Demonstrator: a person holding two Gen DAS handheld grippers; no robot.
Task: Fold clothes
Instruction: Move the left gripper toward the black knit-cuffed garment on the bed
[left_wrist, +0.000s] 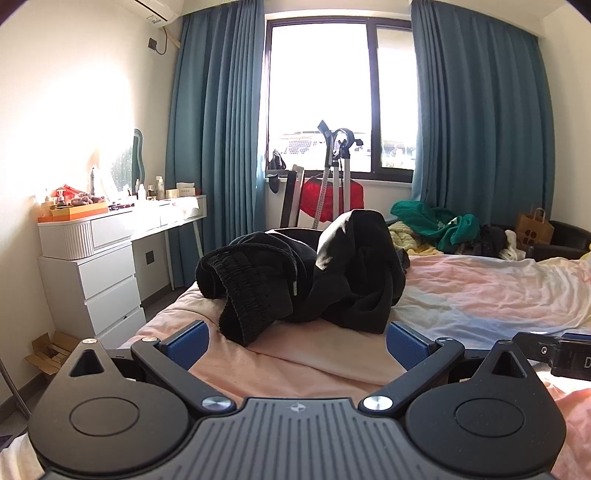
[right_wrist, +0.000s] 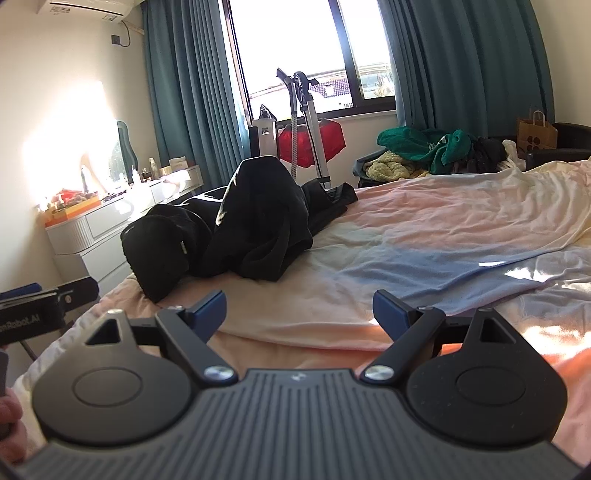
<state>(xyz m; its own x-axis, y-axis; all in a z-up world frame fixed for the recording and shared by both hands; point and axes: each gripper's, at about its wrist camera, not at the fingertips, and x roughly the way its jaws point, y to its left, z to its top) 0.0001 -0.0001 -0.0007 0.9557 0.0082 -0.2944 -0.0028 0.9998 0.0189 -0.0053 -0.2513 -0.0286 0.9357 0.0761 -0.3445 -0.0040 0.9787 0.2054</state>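
Observation:
A crumpled black garment (left_wrist: 306, 273) with a ribbed elastic waistband lies bunched on the bed's pink sheet (left_wrist: 303, 358). My left gripper (left_wrist: 297, 341) is open and empty, just in front of the waistband end. In the right wrist view the same black garment (right_wrist: 236, 229) lies ahead and to the left. My right gripper (right_wrist: 299, 312) is open and empty above the sheet (right_wrist: 424, 236), well short of the garment. The left gripper's body (right_wrist: 40, 310) shows at the left edge of that view.
A white dresser (left_wrist: 96, 266) with clutter stands left of the bed. A garment steamer (left_wrist: 334, 173) and red item stand by the window. A pile of green and yellow clothes (left_wrist: 439, 225) and a paper bag (left_wrist: 533, 229) sit beyond the bed's far side.

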